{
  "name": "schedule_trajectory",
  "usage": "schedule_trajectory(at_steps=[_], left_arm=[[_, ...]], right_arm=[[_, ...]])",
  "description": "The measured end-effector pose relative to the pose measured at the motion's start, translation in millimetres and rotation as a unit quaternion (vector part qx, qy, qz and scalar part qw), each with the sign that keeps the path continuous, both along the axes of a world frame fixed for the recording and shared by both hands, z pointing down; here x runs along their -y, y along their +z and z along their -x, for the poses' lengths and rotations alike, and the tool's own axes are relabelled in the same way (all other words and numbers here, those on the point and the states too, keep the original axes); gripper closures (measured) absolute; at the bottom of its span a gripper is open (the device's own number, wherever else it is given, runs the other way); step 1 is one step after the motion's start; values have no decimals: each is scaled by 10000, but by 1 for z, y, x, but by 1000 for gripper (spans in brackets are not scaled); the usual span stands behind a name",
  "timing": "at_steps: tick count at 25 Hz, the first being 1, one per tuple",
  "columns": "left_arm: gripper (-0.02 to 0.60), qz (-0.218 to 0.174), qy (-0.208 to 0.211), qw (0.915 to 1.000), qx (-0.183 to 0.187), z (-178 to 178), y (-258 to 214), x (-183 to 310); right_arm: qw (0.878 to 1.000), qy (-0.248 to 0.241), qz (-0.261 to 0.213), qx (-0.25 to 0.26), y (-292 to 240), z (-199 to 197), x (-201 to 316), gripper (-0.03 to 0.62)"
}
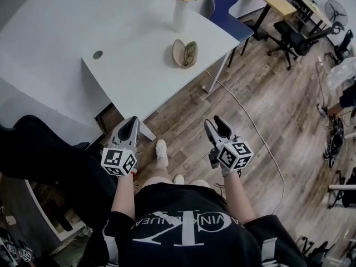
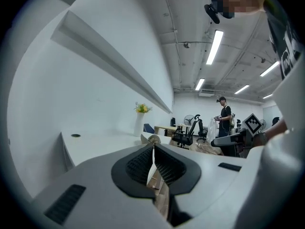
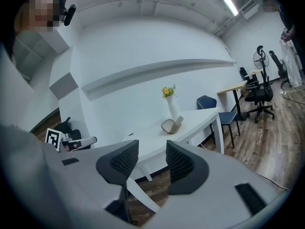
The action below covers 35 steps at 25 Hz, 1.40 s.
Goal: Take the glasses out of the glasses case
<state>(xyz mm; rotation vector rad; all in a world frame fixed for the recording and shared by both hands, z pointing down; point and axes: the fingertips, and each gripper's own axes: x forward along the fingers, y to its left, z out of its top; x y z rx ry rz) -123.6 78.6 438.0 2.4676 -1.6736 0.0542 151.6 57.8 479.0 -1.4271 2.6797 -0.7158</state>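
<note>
The glasses case (image 1: 184, 53) lies open like a clamshell on the white table (image 1: 133, 77), near its right edge, with something dark in one half. It also shows small and far off in the right gripper view as the case (image 3: 172, 125) and just above the jaws in the left gripper view as the case (image 2: 153, 138). Both grippers hang over the wooden floor in front of the person, well short of the table. My left gripper (image 1: 130, 128) (image 2: 153, 159) is shut with nothing in it. My right gripper (image 1: 214, 127) (image 3: 151, 151) is open and empty.
A white vase (image 1: 181, 13) with yellow flowers stands behind the case. A blue chair (image 1: 225, 10) sits at the table's far right corner. A cable (image 1: 261, 143) runs across the floor. A dark chair (image 1: 33, 143) is at my left. Another person (image 2: 225, 118) stands far off.
</note>
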Motion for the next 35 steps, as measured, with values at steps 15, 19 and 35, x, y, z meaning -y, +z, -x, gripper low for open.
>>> schedule_trajectory(at_steps=[15, 19, 35], left_arm=[[555, 17, 308, 9994, -145, 25, 8, 155], [557, 88, 410, 9989, -198, 31, 15, 185], [555, 260, 962, 9948, -188, 44, 34, 302]], right_arm=[[9999, 28, 90, -79, 3, 47, 139, 410], [9999, -14, 111, -110, 6, 65, 168, 410], [9985, 137, 289, -446, 27, 113, 289, 410]])
